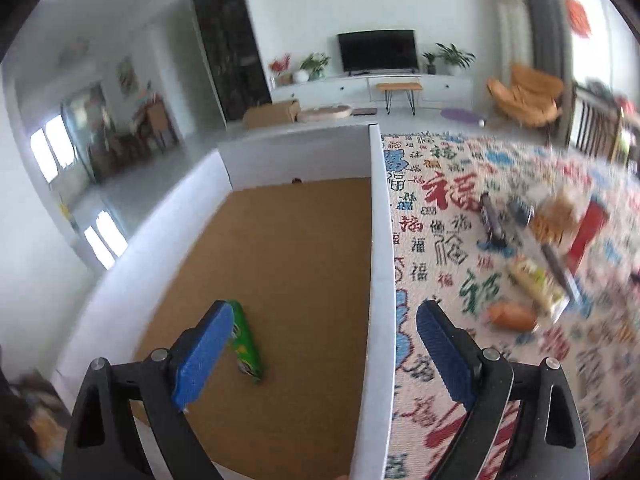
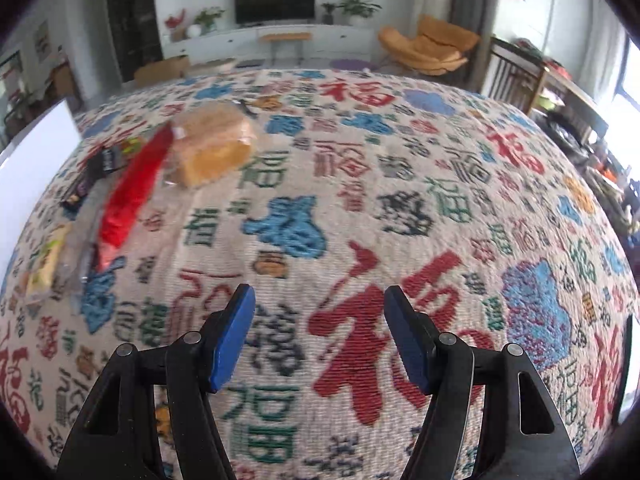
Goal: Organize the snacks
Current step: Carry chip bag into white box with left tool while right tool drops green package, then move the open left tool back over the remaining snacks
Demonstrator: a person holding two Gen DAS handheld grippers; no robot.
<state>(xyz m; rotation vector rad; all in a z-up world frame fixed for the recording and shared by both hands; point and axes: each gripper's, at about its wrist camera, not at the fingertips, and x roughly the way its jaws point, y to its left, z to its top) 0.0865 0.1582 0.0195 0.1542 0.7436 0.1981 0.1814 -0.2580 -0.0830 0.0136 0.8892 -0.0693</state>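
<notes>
With nothing between its blue pads, my left gripper (image 1: 325, 356) stands wide open, straddling the white right-hand wall of the box (image 1: 379, 280): one finger hangs inside over the brown floor, the other outside over the patterned cloth (image 1: 440, 184). Just beyond the inner pad a green snack packet (image 1: 246, 344) lies flat on the box floor, apart from my pad as far as I can tell. My right gripper (image 2: 320, 336) is also parted, a little less wide, empty, hovering over bare cloth. The remaining snacks sit well off to its left: a red packet (image 2: 132, 192), a wrapped loaf of bread (image 2: 214, 146) beyond it, a dark bar (image 2: 94, 174) and a yellow-green packet (image 2: 48, 260) nearer the box. All are blurred.
</notes>
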